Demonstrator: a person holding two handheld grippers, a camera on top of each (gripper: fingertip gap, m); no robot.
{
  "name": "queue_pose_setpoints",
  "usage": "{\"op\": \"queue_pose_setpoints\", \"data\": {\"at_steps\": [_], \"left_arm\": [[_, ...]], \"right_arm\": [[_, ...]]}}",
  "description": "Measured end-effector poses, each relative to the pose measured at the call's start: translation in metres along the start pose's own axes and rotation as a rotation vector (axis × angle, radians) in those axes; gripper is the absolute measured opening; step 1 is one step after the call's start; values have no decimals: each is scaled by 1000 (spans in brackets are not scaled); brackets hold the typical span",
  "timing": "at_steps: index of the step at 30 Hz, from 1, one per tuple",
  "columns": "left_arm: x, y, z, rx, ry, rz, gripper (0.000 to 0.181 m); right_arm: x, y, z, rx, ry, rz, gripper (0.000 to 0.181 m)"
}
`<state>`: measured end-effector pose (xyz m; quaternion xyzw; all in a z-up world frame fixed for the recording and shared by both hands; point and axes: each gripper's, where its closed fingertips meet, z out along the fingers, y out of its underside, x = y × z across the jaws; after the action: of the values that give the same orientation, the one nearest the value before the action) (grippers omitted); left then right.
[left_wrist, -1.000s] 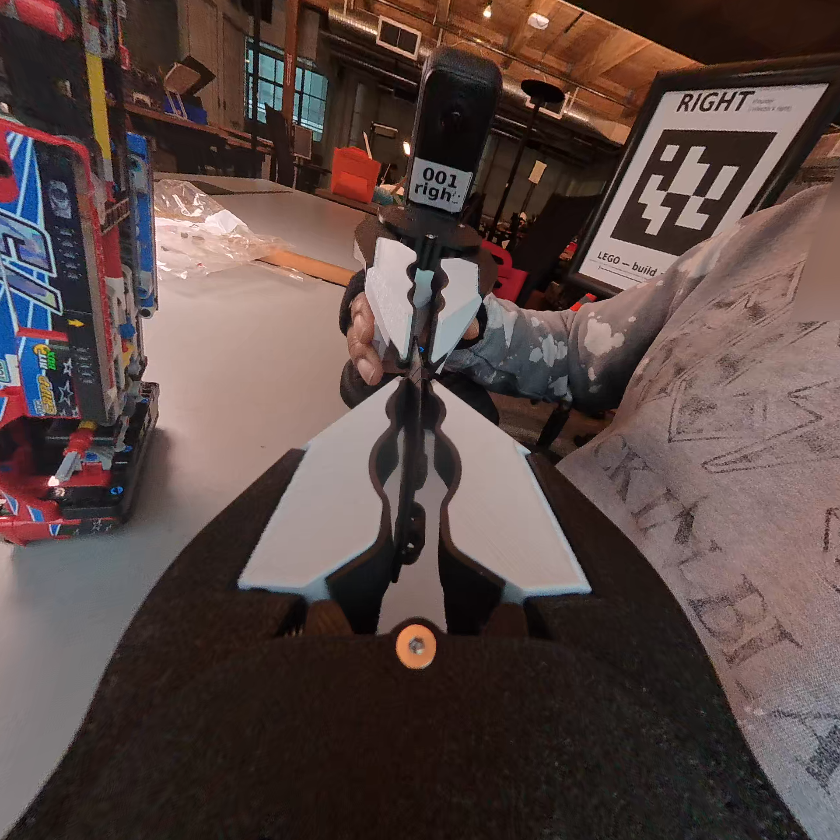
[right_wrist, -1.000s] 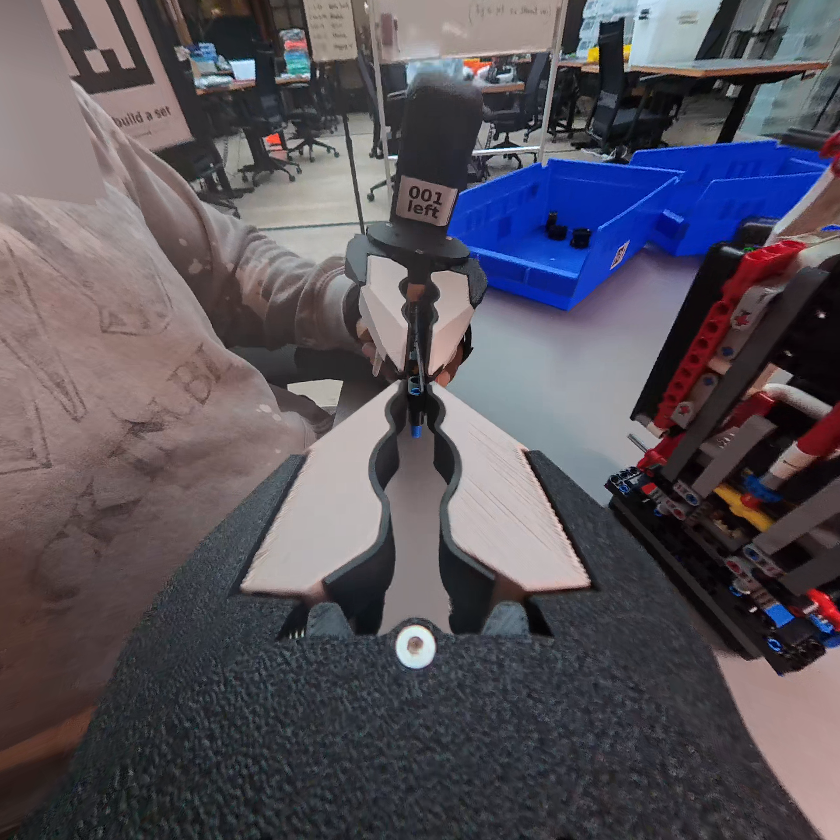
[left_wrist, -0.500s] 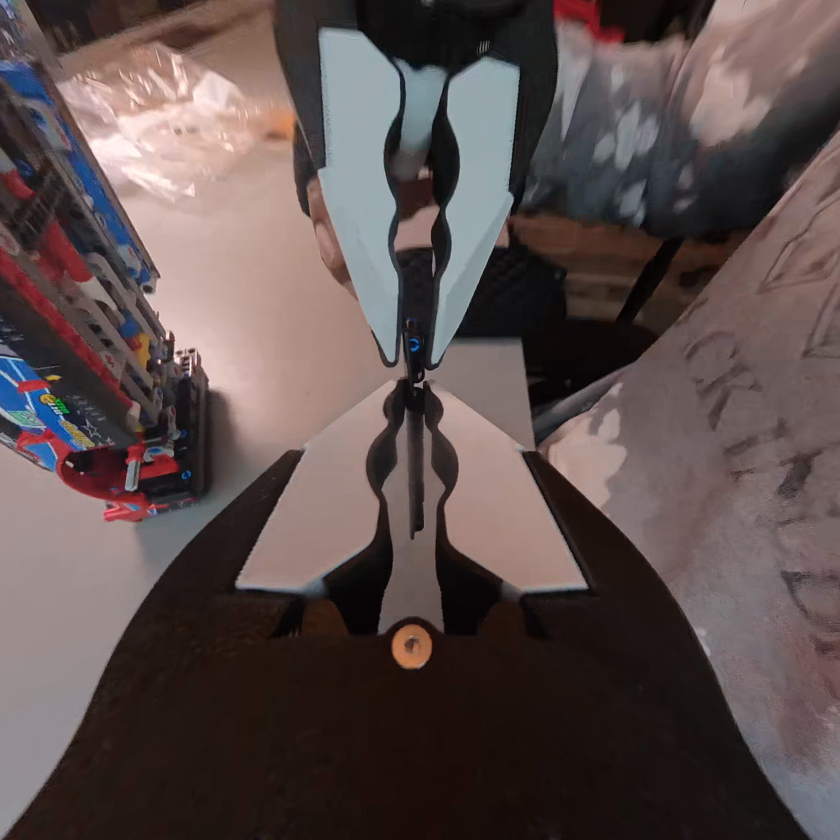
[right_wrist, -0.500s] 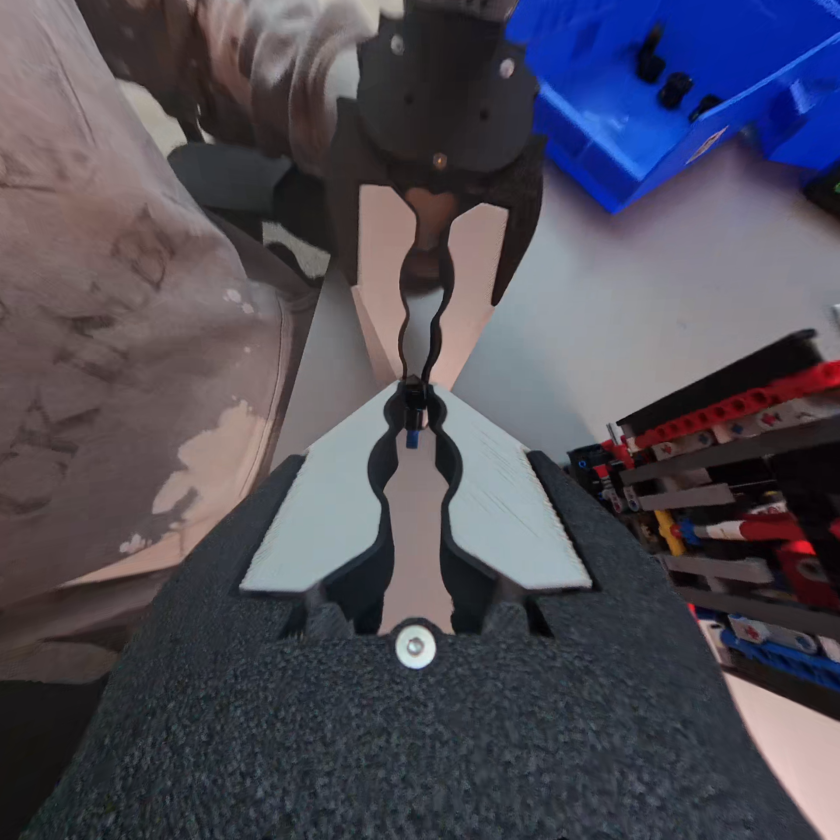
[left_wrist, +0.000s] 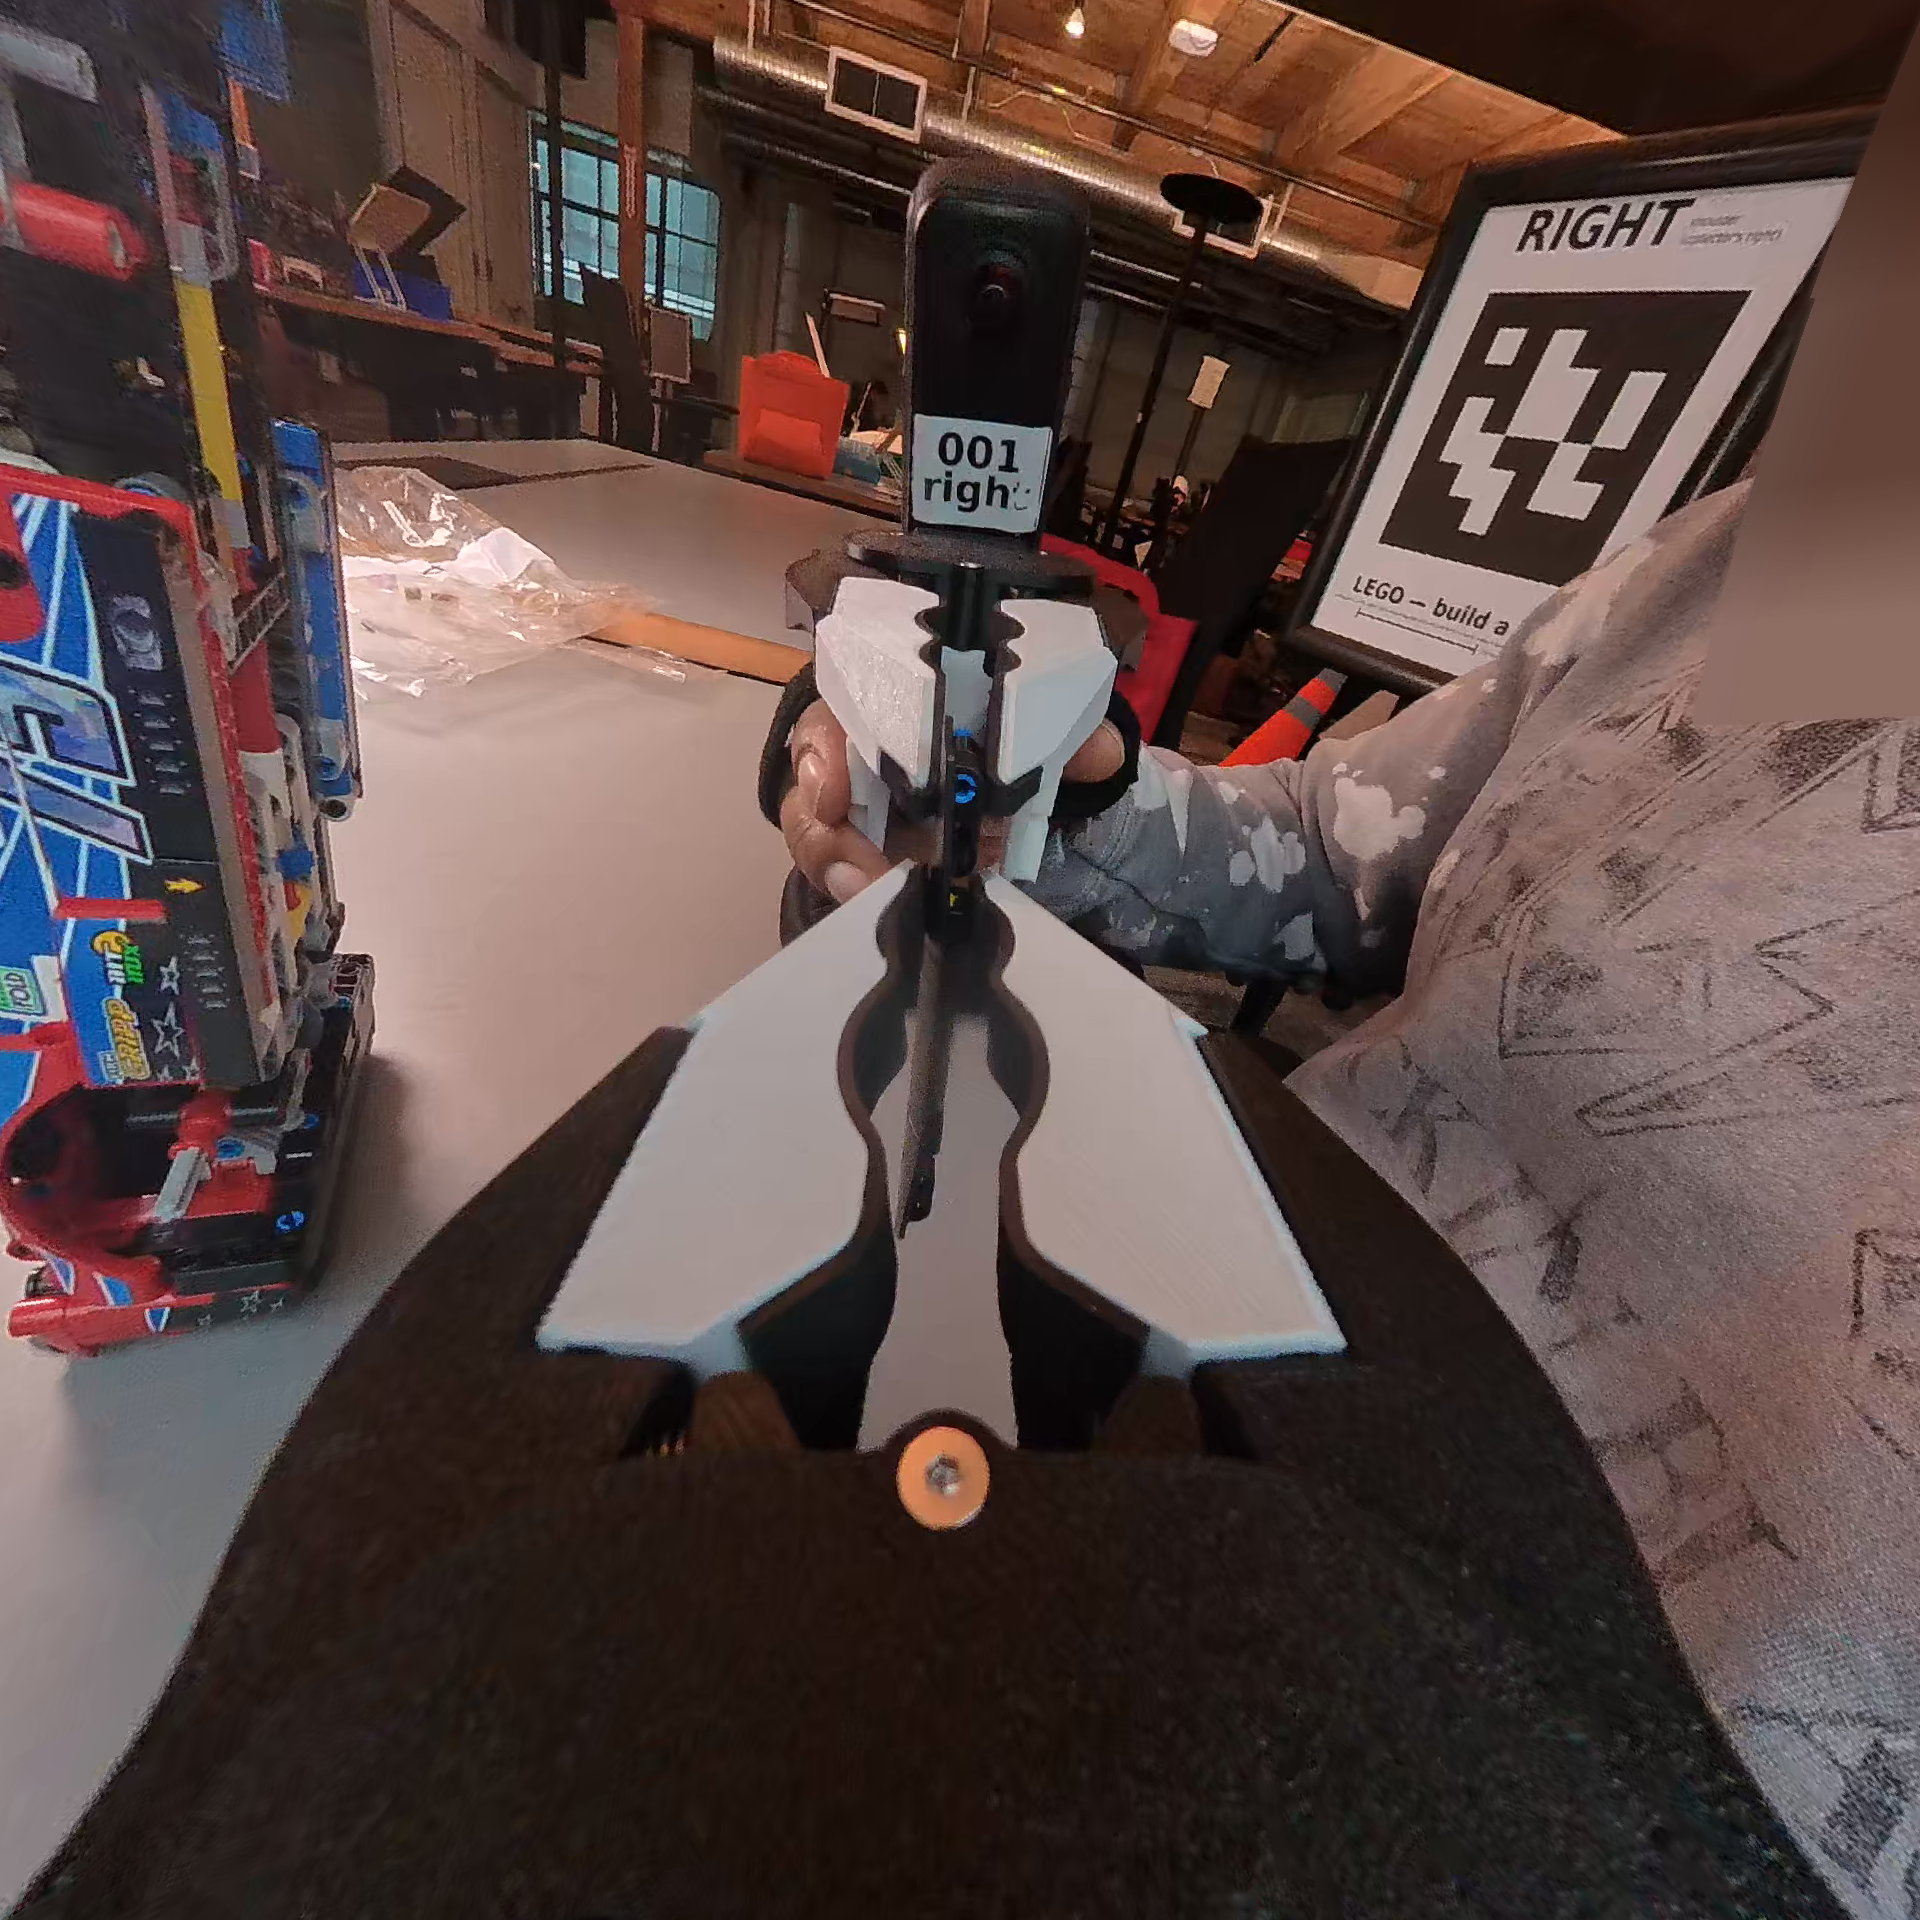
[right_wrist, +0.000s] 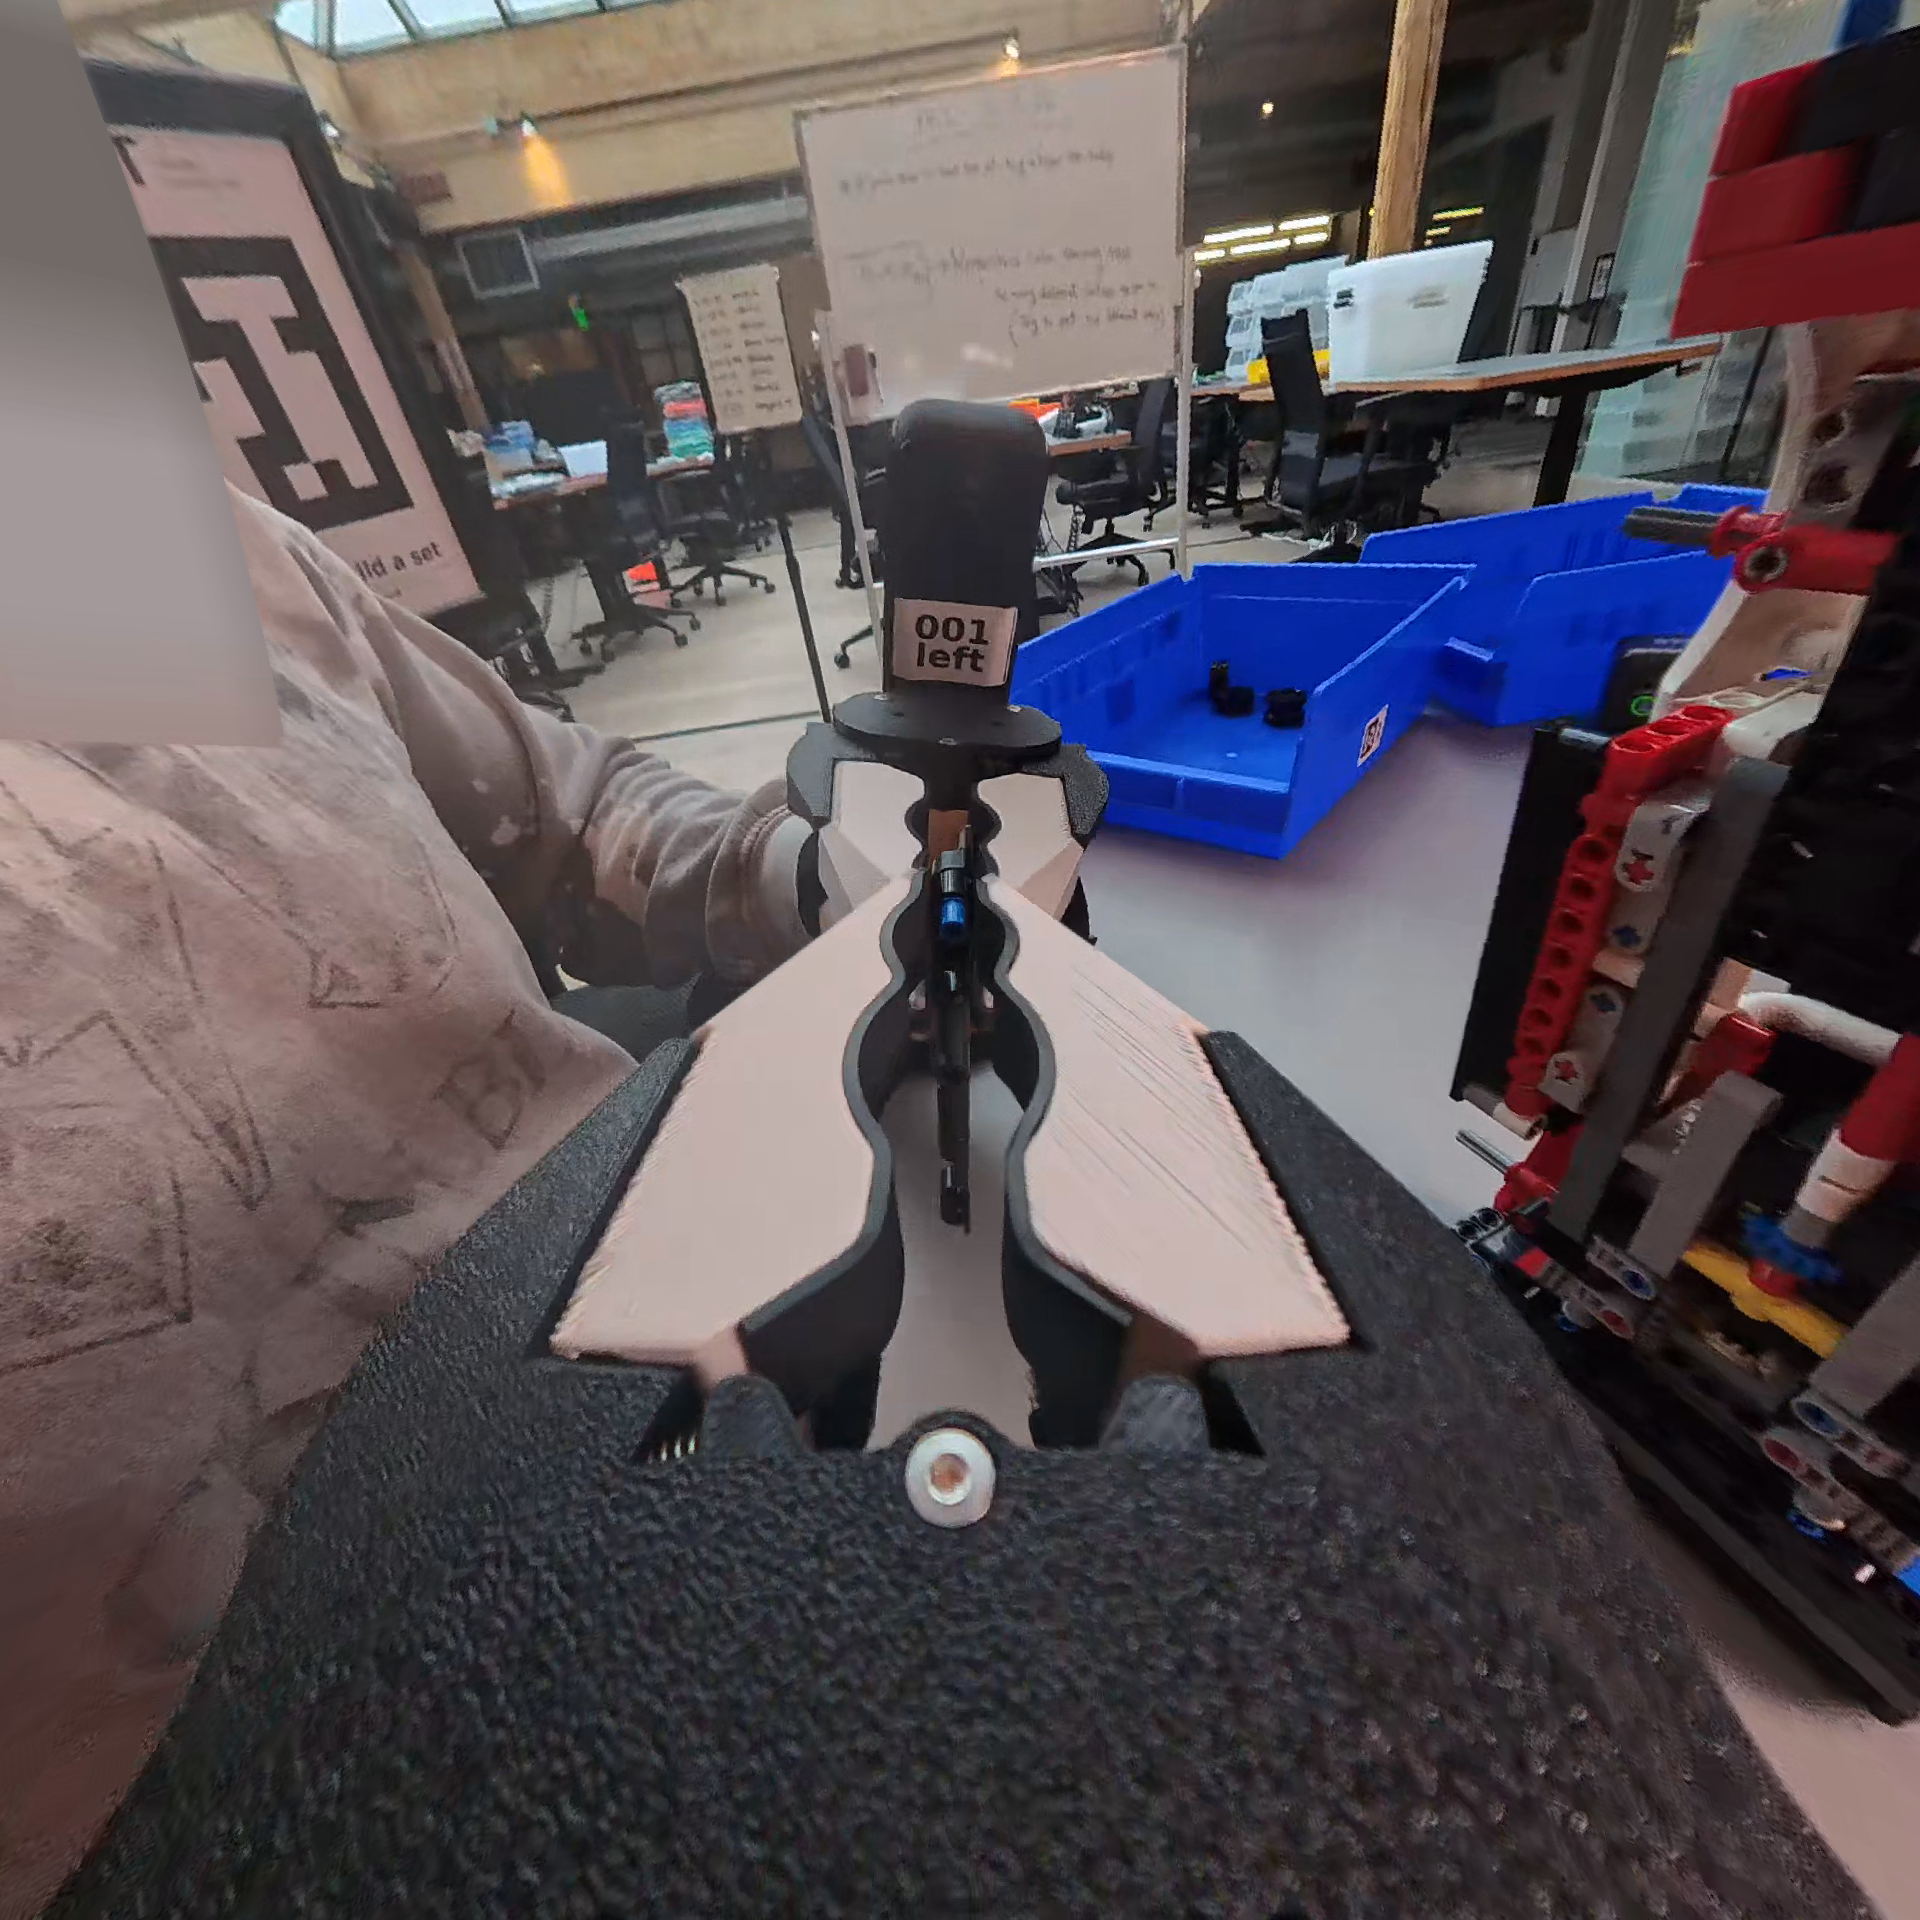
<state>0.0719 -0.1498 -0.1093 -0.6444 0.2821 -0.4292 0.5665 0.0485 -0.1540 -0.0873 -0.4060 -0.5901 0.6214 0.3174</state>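
Note:
My left gripper (left_wrist: 951, 883) is shut on a thin black beam (left_wrist: 928, 1081) that runs back through the gap between its white fingers. My right gripper (right_wrist: 951, 873) faces it tip to tip and is shut on a small black piece with a blue pin (right_wrist: 948, 920). A thin black part (right_wrist: 951, 1101) also shows in the gap behind that pin. In the left wrist view the right gripper (left_wrist: 961, 831) shows with the blue pin (left_wrist: 964, 787) at its tips. In the right wrist view the left gripper (right_wrist: 951, 831) is partly hidden behind my fingers. Both are held above the grey table (left_wrist: 540, 852).
A red, blue and black brick-built model (left_wrist: 156, 831) stands on the table and shows in the right wrist view too (right_wrist: 1714, 1039). Blue bins (right_wrist: 1247, 675) sit behind it. A clear plastic bag (left_wrist: 457, 582) lies farther off. A framed marker sign (left_wrist: 1558, 416) and the person's sleeve (left_wrist: 1299, 831) are close by. Left and right tips are no more than a few centimetres apart.
Half a second ago both grippers were tipped down toward the table; now they are level again, tips still together. A thin black part now reaches into the right gripper's gap.

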Motion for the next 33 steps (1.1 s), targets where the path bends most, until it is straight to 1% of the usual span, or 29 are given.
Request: {"op": "queue_pose_setpoints", "data": {"at_steps": [2, 6, 9, 13, 14, 16, 19, 24, 25, 26, 27, 28, 29, 31, 33], "left_arm": [[1, 0, -4, -11, -3, -3, 7], [2, -9, -14, -11, -12, 8, 13], [5, -6, -12, -68, 0, 39, 6], [11, -6, -13, -65, 37, 44, 4], [11, -8, -14, -46, 38, 40, 0], [13, -10, -15, -2, 49, 28, 0], [13, -14, -16, 68, 20, 27, 0], [17, -27, -17, 182, -18, 17, 0], [18, -39, -25, 265, -9, -4, 0], [16, -58, -40, 361, -15, -47, 0], [13, -68, -52, 391, -61, -13, 0], [12, -68, -54, 359, -112, 57, 0], [10, -63, -51, 320, -135, 87, 0], [-1, -53, -49, 274, -146, 54, 0], [-14, -50, -52, 237, -165, 37, 0]], "right_arm": [[-1, 1, 0, -28, -13, 17, 7], [-2, 6, -3, -91, -20, 10, 6], [-5, 6, 1, -94, -48, 27, 6], [-11, 6, 1, -78, -97, 53, 6], [-12, 4, 1, -62, -97, 53, 6], [-15, 2, 0, -42, -112, 56, 6], [-14, -1, 1, -19, -86, 22, 7], [-17, -12, 0, 66, -92, 41, 6], [-18, -16, -3, 94, -95, 44, 6], [-10, -11, -9, 83, -59, 43, 6], [0, -7, -18, 94, -16, 53, 6], [-3, -7, -23, 129, -42, 94, 6], [-11, -7, -22, 141, -70, 100, 6], [-22, -6, -13, 96, -69, 25, 5], [-17, -8, -14, 82, -58, 6, 7]]}}
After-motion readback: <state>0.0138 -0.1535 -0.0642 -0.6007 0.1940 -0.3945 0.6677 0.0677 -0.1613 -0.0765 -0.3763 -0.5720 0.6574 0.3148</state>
